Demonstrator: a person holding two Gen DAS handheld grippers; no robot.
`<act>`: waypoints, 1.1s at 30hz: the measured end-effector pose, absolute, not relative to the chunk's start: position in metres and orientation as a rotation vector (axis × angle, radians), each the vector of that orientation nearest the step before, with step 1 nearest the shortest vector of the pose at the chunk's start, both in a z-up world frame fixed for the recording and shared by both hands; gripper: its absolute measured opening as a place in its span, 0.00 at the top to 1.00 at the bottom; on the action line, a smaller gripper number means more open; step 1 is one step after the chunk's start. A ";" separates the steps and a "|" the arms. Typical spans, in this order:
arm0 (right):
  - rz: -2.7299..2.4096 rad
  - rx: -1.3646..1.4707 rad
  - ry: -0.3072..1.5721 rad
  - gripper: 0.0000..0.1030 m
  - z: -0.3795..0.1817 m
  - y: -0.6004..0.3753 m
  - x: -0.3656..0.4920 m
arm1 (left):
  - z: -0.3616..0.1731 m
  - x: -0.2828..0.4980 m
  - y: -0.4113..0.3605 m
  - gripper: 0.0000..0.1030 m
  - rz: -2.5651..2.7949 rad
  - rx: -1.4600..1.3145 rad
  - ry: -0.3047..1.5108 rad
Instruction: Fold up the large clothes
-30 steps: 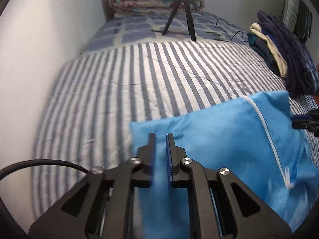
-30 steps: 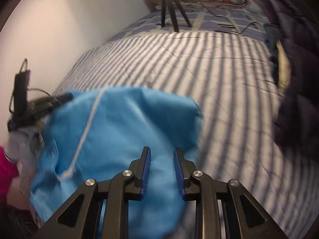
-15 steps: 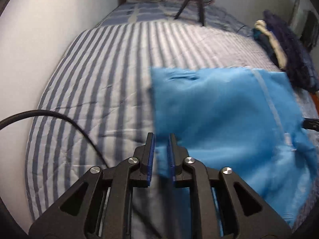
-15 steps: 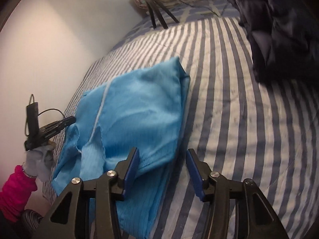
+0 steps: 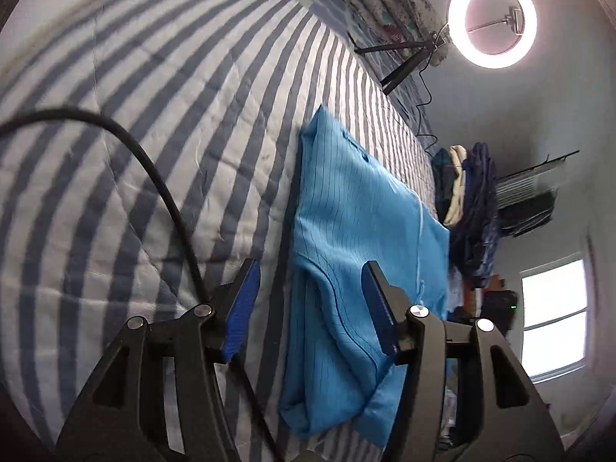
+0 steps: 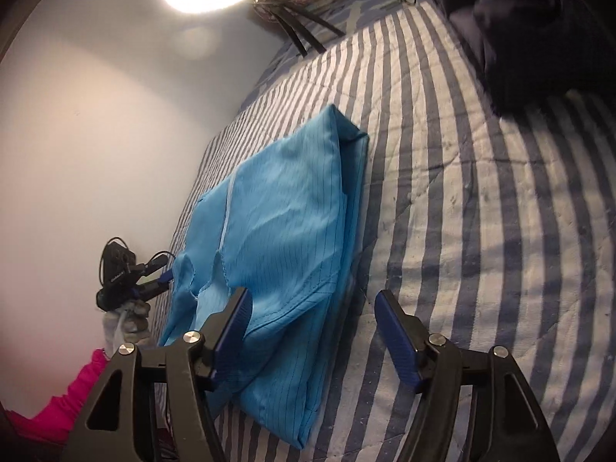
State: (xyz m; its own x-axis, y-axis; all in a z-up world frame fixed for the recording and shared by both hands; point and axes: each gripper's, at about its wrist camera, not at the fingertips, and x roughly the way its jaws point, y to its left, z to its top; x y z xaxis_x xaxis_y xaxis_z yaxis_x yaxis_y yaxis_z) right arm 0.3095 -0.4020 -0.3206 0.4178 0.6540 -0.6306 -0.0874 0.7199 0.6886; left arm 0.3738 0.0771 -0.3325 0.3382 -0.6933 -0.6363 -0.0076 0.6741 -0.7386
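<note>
Blue folded garment (image 5: 358, 231) lies flat on a bed covered by a striped quilt (image 5: 173, 146), its layers stacked into a long rectangle. Seen from the left wrist, the left claw (image 5: 312, 304) hovers just above the near end of the garment with its two blue-padded fingers (image 5: 240, 304) standing apart; they have just been opening, and nothing is clamped between them, though the cloth shows through the gap. A black cable (image 5: 154, 177) curves across the quilt to the left of this claw. Beyond the garment, far ahead and to the right of the claw, a ring light (image 5: 492, 19) glows on a small tripod, and a pile of dark clothes (image 5: 473, 208) sits at the bed's edge.

From the right wrist, the right claw (image 6: 313, 331) likewise stands apart, its jaws just having opened, empty. The garment (image 6: 285, 231) lies ahead and mostly left of it, with its near edge passing under the left finger. Further left, a hand in a grey glove with a pink sleeve (image 6: 73, 396) holds the other claw (image 6: 163, 279) by the garment's far side.
</note>
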 end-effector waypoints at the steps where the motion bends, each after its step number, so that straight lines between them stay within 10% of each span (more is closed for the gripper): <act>1: 0.517 0.639 1.055 0.36 -0.324 -0.401 0.311 | -0.334 0.374 0.077 0.46 -0.503 -0.731 1.157; 11: 0.585 0.735 1.056 0.52 -0.340 -0.388 0.329 | -0.339 0.390 0.053 0.49 -0.557 -0.686 1.212; 24: 0.536 0.679 1.051 0.78 -0.329 -0.354 0.330 | -0.321 0.385 0.003 0.91 -0.462 -0.403 1.175; 33: 0.409 0.481 1.043 0.94 -0.284 -0.310 0.316 | -0.281 0.360 -0.041 0.97 -0.389 -0.168 1.048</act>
State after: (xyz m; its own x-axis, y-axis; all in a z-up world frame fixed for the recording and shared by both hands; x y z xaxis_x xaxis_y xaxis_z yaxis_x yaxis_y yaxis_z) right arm 0.3163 -0.3104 -0.2836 0.4462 0.5367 -0.7162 -0.0938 0.8239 0.5589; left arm 0.3596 -0.0408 -0.2805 0.4391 -0.3901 -0.8093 0.2321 0.9195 -0.3173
